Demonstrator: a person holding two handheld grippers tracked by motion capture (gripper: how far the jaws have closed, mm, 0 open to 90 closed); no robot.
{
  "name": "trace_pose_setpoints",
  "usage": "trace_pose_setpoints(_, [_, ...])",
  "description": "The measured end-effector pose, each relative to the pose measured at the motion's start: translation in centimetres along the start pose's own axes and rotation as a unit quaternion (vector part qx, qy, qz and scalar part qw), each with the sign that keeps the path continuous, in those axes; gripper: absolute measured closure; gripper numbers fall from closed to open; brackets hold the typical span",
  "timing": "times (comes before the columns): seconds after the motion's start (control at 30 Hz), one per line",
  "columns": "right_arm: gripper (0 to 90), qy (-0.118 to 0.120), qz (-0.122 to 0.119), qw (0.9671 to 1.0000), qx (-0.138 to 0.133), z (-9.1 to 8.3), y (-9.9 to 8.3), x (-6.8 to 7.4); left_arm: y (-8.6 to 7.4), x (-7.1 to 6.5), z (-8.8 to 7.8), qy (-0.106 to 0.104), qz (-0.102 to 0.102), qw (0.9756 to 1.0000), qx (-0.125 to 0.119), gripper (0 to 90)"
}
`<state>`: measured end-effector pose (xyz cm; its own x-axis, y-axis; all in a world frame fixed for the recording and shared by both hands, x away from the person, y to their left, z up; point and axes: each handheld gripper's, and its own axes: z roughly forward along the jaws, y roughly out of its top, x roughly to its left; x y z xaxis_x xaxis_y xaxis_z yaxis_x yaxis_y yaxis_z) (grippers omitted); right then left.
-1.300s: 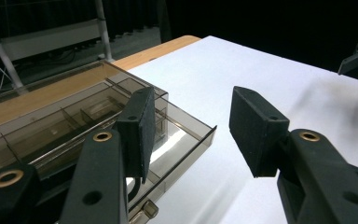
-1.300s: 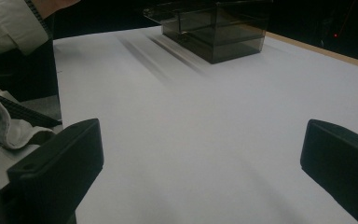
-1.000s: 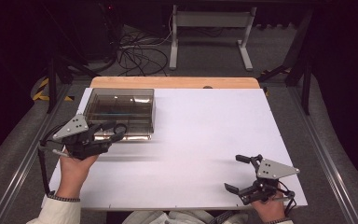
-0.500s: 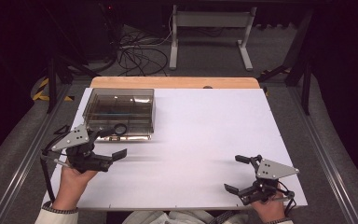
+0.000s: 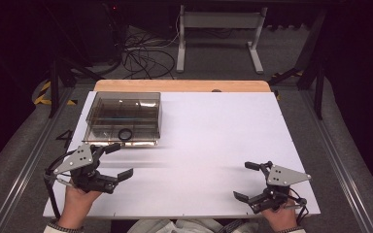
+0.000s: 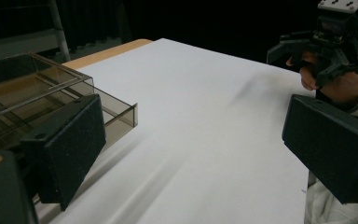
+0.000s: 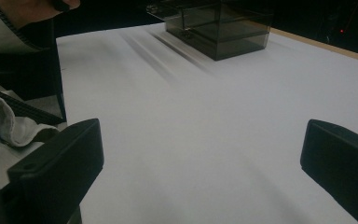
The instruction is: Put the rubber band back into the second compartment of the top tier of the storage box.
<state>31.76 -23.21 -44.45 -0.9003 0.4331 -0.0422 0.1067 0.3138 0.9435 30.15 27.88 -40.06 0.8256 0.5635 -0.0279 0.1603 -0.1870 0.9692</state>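
A smoky see-through box [image 5: 124, 118] with dividers stands at the table's back left, and a black ring [image 5: 125, 134] lies in its near part. My left gripper [image 5: 120, 160] hovers just in front of the box, pointing right. Its jaws have just been opening and stand wide with nothing between them. In the left gripper view the box [image 6: 37, 102] sits beside the left pad [image 6: 70, 144] of the left gripper [image 6: 200, 154]. My right gripper [image 5: 243, 180] rests open and empty at the front right, and the right gripper [image 7: 200, 168] faces the distant box [image 7: 219, 28].
A white sheet [image 5: 213, 136] covers the table, with a wooden strip [image 5: 179, 86] along its far edge. Cables and a metal stand lie on the floor beyond. The right gripper [image 6: 326, 44] in its hand appears across the sheet in the left gripper view.
My left gripper drew back from the box's near edge toward the table's front, and its jaws spread wider. The right gripper stayed where it was.
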Motion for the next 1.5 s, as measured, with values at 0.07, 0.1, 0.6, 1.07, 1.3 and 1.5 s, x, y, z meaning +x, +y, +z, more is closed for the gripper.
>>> trace_pose_setpoints(0.07, [0.2,0.000,0.001,1.0000,0.002,0.0,0.0,0.0,-0.3,0.0,0.0,0.000,0.003,1.0000,0.004,6.6])
trace_pose_setpoints(0.1, [0.2,-0.001,0.001,1.0000,0.003,0.0,0.0,0.0,-0.6,-0.1,0.1,-0.001,0.003,1.0000,0.005,6.6])
trace_pose_setpoints(0.6, [0.2,0.000,0.001,1.0000,0.002,0.0,0.0,0.0,-3.7,-0.5,1.0,0.010,0.004,0.9998,0.018,2.1])
trace_pose_setpoints(1.07, [0.2,0.001,0.005,1.0000,0.003,0.1,-0.1,-0.2,-5.8,-0.3,1.6,0.024,0.010,0.9991,0.035,1.6])
trace_pose_setpoints(1.3, [0.2,0.003,0.006,1.0000,0.005,0.1,-0.2,-0.3,-6.8,0.2,1.7,0.040,0.000,0.9986,0.036,0.6])
trace_pose_setpoints(1.5, [0.2,0.004,0.008,0.9999,0.007,0.2,-0.3,-0.4,-7.4,0.0,1.9,0.046,0.016,0.9972,0.056,0.5])
